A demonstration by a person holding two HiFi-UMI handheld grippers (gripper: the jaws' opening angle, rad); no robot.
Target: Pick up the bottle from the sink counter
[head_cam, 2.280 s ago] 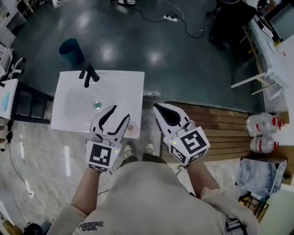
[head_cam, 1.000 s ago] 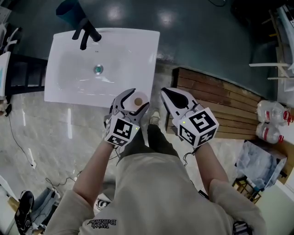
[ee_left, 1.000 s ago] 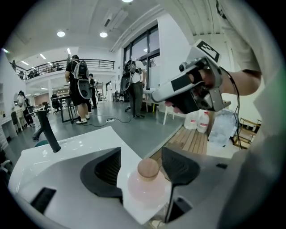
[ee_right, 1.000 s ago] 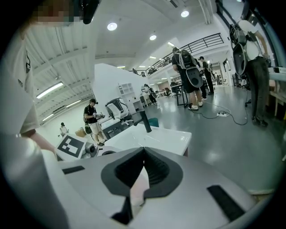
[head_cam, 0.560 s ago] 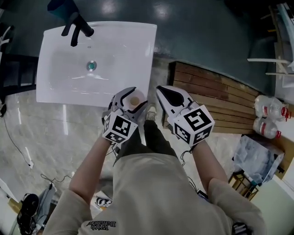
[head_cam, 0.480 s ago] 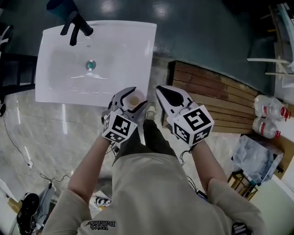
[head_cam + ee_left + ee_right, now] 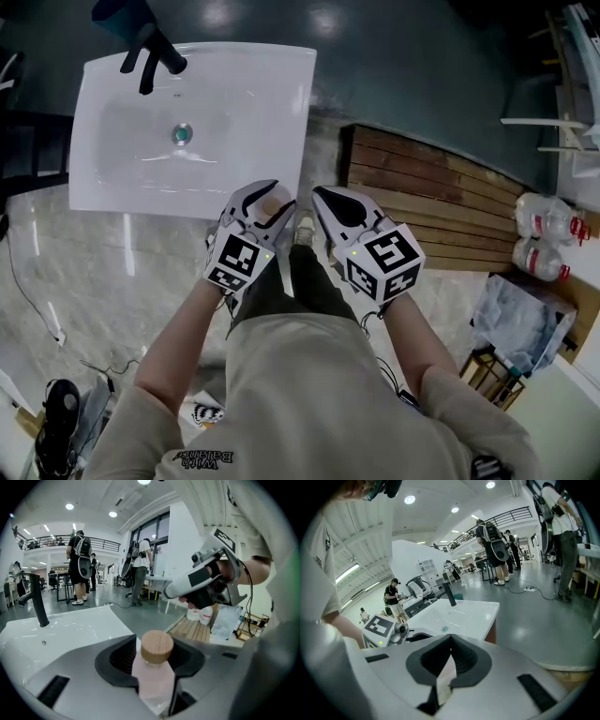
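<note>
A pale pink bottle point(image 7: 271, 202) with a round wooden cap stands at the near right corner of the white sink counter point(image 7: 253, 84). My left gripper point(image 7: 268, 195) is around it. In the left gripper view the bottle point(image 7: 154, 677) fills the gap between the jaws, which are closing, and both dark pads touch its neck below the cap. My right gripper point(image 7: 320, 194) hovers just right of the bottle, off the counter's edge, shut and empty. Its tips meet in the right gripper view point(image 7: 451, 637).
A black faucet point(image 7: 150, 52) stands at the sink's far left, with the drain point(image 7: 182, 134) mid-basin. A slatted wooden platform point(image 7: 431, 206) lies on the floor to the right, with two plastic jugs point(image 7: 544, 244) beyond it. People stand in the hall point(image 7: 79, 564).
The left gripper reached the bottle and its jaws have narrowed onto the neck. The right gripper has drifted a little left, nearer the left one.
</note>
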